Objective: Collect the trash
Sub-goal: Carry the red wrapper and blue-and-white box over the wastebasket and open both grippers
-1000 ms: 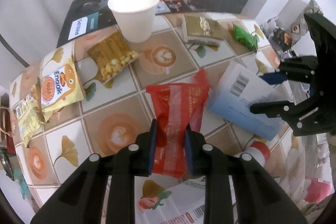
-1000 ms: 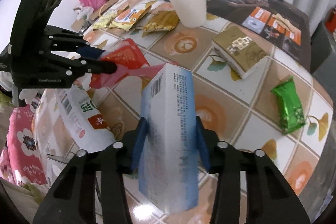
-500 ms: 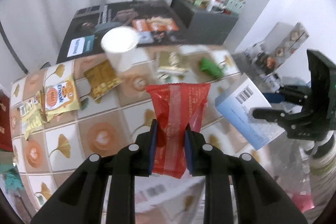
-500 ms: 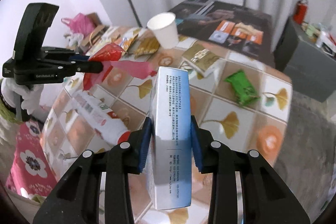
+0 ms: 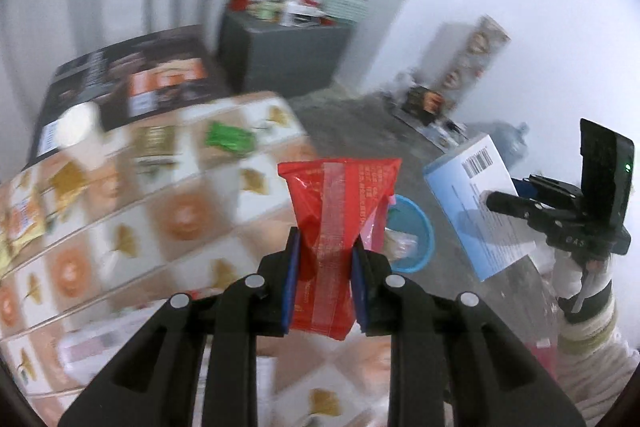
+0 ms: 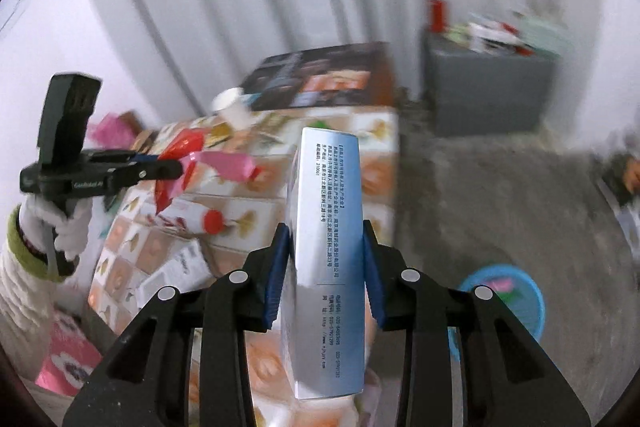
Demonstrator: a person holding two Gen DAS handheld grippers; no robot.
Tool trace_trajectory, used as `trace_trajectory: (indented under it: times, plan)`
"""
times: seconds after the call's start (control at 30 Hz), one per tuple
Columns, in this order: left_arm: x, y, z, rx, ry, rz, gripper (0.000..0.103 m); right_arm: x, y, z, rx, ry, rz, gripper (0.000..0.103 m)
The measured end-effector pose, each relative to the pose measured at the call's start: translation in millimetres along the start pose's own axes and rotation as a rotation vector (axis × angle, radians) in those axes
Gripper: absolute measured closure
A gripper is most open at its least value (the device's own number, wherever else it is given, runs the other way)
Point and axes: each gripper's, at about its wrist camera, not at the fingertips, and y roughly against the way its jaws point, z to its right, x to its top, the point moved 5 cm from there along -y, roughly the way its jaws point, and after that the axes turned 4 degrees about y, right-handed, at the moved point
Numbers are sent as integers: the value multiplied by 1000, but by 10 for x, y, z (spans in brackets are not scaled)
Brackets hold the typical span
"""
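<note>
My left gripper [image 5: 325, 259] is shut on a red snack wrapper [image 5: 336, 195], held up above the table's right edge. My right gripper [image 6: 325, 267] is shut on a light blue box [image 6: 328, 247], held upright in the air. The box also shows at the right of the left wrist view [image 5: 476, 207], and the wrapper at the left of the right wrist view [image 6: 180, 163]. A blue basin [image 5: 412, 231] with trash in it sits on the floor beside the table; it also shows in the right wrist view [image 6: 516, 295].
The tiled table [image 5: 168, 211] holds a paper cup [image 5: 76, 127], a green packet [image 5: 232, 139], yellow snack bags [image 5: 20, 223] and a bottle with a red cap [image 6: 200, 217]. A grey cabinet [image 5: 284, 55] stands behind. Clutter lies along the wall on the floor.
Both grippers have lifted and swung right, away from the table, each keeping its item. The blue basin on the floor has come into view.
</note>
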Motion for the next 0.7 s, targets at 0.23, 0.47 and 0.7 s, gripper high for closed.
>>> trace_trajectory:
  times: [0.23, 0.47, 0.7]
  plan:
    - [-41, -821, 1002, -129, -54, -124, 80, -811, 501, 1077, -66, -357, 13, 70]
    - [-206, -1807, 1837, -175, -92, -267, 79, -1597, 477, 1857, -55, -655, 15, 70]
    - [-369, -2841, 2329, -129, -116, -377, 78, -2137, 52, 2439, -100, -843, -51, 70]
